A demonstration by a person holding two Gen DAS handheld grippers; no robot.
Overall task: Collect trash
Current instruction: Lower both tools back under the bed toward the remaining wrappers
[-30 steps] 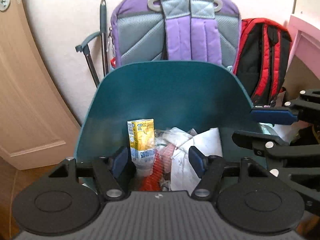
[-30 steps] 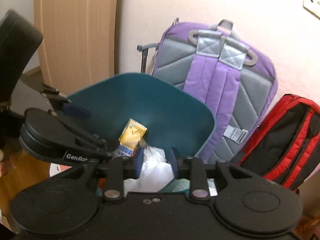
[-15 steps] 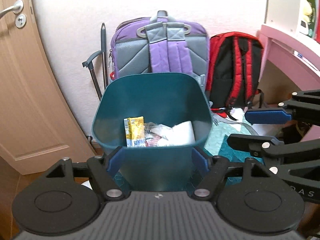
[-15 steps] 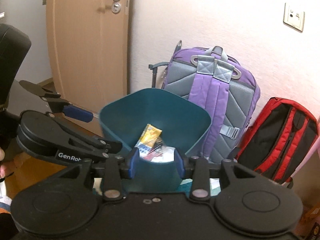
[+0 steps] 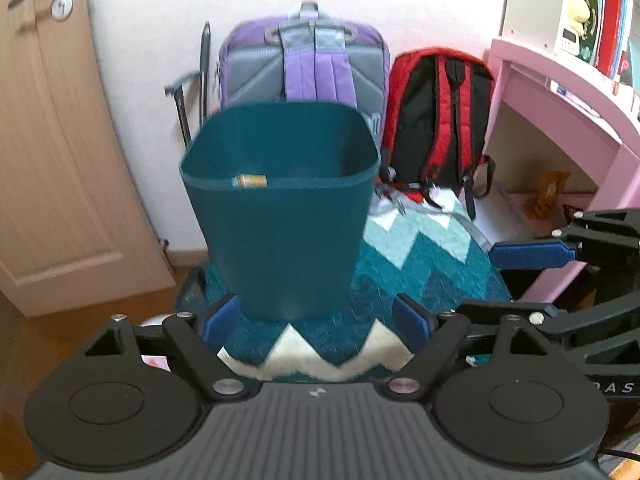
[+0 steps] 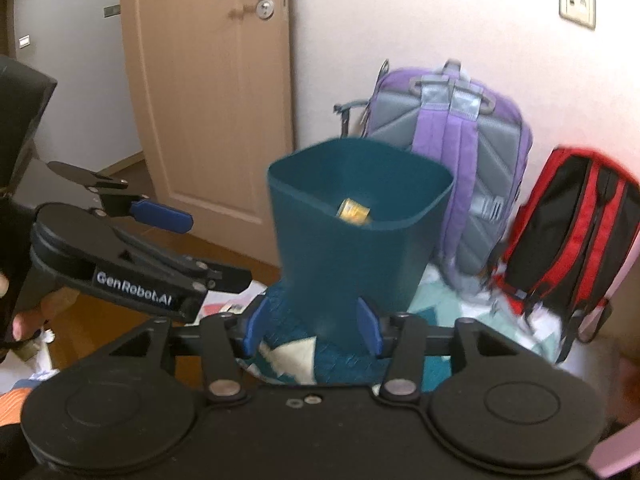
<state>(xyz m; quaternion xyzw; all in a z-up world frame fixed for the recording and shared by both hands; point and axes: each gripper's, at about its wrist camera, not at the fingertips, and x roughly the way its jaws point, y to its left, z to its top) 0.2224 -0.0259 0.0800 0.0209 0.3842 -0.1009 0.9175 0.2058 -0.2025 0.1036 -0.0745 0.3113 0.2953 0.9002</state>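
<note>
A dark teal trash bin [image 5: 280, 216] stands upright on a patterned rug; it also shows in the right wrist view [image 6: 352, 248]. Only the top of a yellow juice carton [image 5: 249, 181] shows over its rim, also seen in the right wrist view [image 6: 354, 211]. My left gripper [image 5: 318, 322] is open and empty, low in front of the bin and apart from it. My right gripper [image 6: 312, 330] is open and empty, also in front of the bin's base. The right gripper's blue finger [image 5: 532, 255] shows at the right of the left wrist view.
A purple backpack [image 5: 304, 64] and a red and black backpack [image 5: 440, 112] lean on the wall behind the bin. A wooden door [image 5: 44, 140] is at the left. A pink desk [image 5: 568, 120] stands at the right. A teal and white rug [image 5: 420, 264] covers the floor.
Both grippers have pulled back and up from over the bin. The bin now looks smaller and further off, and the trash inside is mostly hidden by its rim.
</note>
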